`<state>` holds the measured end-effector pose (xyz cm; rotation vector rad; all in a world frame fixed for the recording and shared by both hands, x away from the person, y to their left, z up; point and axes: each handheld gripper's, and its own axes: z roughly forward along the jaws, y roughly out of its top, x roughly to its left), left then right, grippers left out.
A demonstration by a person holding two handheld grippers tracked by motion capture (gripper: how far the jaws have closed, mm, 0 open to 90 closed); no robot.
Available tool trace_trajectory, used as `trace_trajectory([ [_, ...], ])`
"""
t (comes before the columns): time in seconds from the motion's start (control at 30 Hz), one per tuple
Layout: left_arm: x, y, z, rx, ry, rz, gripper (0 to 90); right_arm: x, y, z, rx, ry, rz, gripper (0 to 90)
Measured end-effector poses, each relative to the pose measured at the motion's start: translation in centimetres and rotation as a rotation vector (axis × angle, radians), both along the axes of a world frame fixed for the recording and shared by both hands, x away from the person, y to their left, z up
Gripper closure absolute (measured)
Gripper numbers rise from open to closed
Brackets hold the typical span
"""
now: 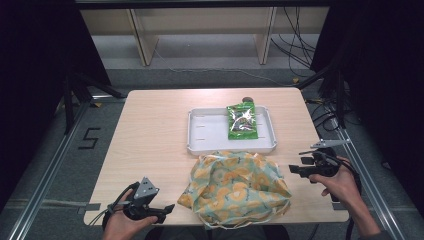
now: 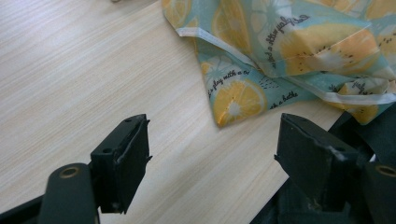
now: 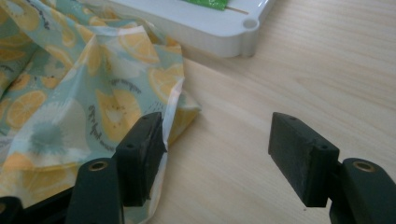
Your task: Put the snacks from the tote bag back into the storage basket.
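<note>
Two tools sit in your hands in the high view: the left tool [image 1: 167, 208] near-left of the lemon-print bag [image 1: 235, 187], the right tool [image 1: 296, 165] just right of it, both gaping with nothing held. Beyond the bag, a white tray [image 1: 200, 132] holds a green packet [image 1: 241, 121]. Your left gripper view has spread jaws over bare surface [image 2: 93, 79], near the bag's corner. Your right gripper view has one jaw beside the bag's hem.

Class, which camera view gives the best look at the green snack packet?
The high view: the whole green snack packet lies in the white tray. The right gripper view catches a green sliver at its top edge. The left gripper view faces the lemon-print bag.
</note>
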<state>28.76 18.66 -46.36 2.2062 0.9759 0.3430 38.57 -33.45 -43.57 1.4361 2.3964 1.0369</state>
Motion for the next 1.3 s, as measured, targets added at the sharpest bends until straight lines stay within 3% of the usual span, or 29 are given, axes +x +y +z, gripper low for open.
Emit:
trace_trajectory([
  [0.13, 0.0, 0.0, 0.1, -0.004, 0.002, -0.001, 24.9, -0.6, -0.3, -0.1, -0.002, 0.013, 0.011, 36.3],
  [0.17, 0.0, 0.1, 0.1, 0.004, 0.003, -0.008, 24.9, -0.7, -0.4, -0.3, -0.015, -0.016, 0.012, 35.9],
  [0.23, 0.0, 0.1, 0.1, 0.004, 0.002, 0.001, 24.9, -1.0, -0.5, -0.3, -0.002, 0.012, 0.010, 35.8],
  [0.27, 0.0, 0.0, 0.0, 0.000, 0.000, 0.006, 24.9, -1.1, -0.6, -0.5, -0.011, -0.016, 0.023, 35.6],
  [0.33, 0.0, 0.1, 0.1, 0.012, -0.003, -0.016, 24.9, -1.5, -0.6, -0.5, -0.003, 0.022, 0.003, 35.3],
  [0.4, 0.0, 0.0, 0.0, -0.008, -0.004, 0.009, 24.9, -1.7, -0.8, -0.9, -0.015, -0.012, 0.022, 35.1],
  [0.43, 0.0, 0.0, 0.0, -0.010, -0.004, 0.012, 24.9, -2.0, -0.6, -0.9, -0.003, 0.007, -0.009, 34.9],
  [0.53, -0.1, 0.0, 0.0, -0.016, -0.003, 0.015, 24.9, -2.6, -0.8, -1.1, 0.003, 0.028, -0.010, 34.5],
  [0.57, 0.0, 0.2, 0.2, 0.010, 0.001, -0.012, 24.9, -2.8, -0.9, -1.0, -0.023, 0.036, -0.016, 34.2],
  [0.6, 0.1, 0.2, 0.1, 0.013, -0.006, -0.016, 24.9, -3.2, -0.6, -1.1, -0.012, 0.043, -0.051, 33.7],
  [0.63, 0.0, 0.1, 0.1, 0.002, -0.003, -0.007, 24.9, -3.1, -0.9, -1.3, -0.047, 0.018, -0.020, 33.7],
  [0.67, 0.0, 0.2, 0.2, 0.012, -0.004, -0.016, 24.9, -3.2, -1.0, -1.5, -0.048, -0.005, -0.009, 33.7],
  [0.7, 0.0, 0.3, 0.2, 0.016, -0.007, -0.021, 24.9, -3.5, -0.9, -1.3, -0.043, 0.047, -0.036, 33.6],
  [0.8, 0.0, 0.3, 0.3, 0.020, -0.011, -0.024, 24.9, -4.1, -1.0, -1.8, -0.050, 0.043, -0.029, 33.0],
  [0.83, 0.0, 0.3, 0.2, 0.010, -0.003, -0.010, 24.9, -4.5, -0.9, -1.7, -0.049, 0.076, -0.045, 32.7],
  [0.87, 0.0, 0.3, 0.2, 0.010, -0.003, -0.011, 24.9, -4.4, -1.1, -2.1, -0.053, 0.007, -0.002, 32.5],
  [0.9, 0.0, 0.3, 0.2, 0.010, -0.003, -0.010, 24.9, -4.6, -1.2, -2.2, -0.063, 0.004, -0.003, 32.2],
  [0.93, 0.0, 0.3, 0.2, 0.010, -0.004, -0.010, 24.9, -4.9, -1.2, -2.1, -0.052, 0.050, -0.028, 31.9],
  [1.0, 0.0, 0.3, 0.2, 0.009, -0.003, -0.009, 24.9, -5.1, -1.4, -2.3, -0.053, 0.024, -0.015, 31.6],
  [1.07, 0.0, 0.3, 0.3, 0.017, -0.007, -0.015, 24.9, -5.6, -1.3, -2.3, -0.046, 0.076, -0.037, 31.1],
  [1.1, 0.0, 0.3, 0.3, 0.022, -0.011, -0.024, 24.9, -5.8, -1.3, -2.7, -0.040, 0.046, -0.050, 30.9],
  [1.17, 0.0, 0.3, 0.3, 0.021, -0.011, -0.024, 24.9, -5.9, -1.6, -2.5, -0.058, 0.087, -0.049, 29.9],
  [1.27, 0.0, 0.3, 0.3, 0.022, -0.011, -0.024, 24.9, -6.3, -1.8, -2.7, -0.059, 0.065, -0.044, 28.8],
  [1.3, 0.0, 0.3, 0.3, 0.022, -0.012, -0.023, 24.9, -6.2, -2.0, -3.0, -0.073, 0.020, -0.021, 28.8],
])
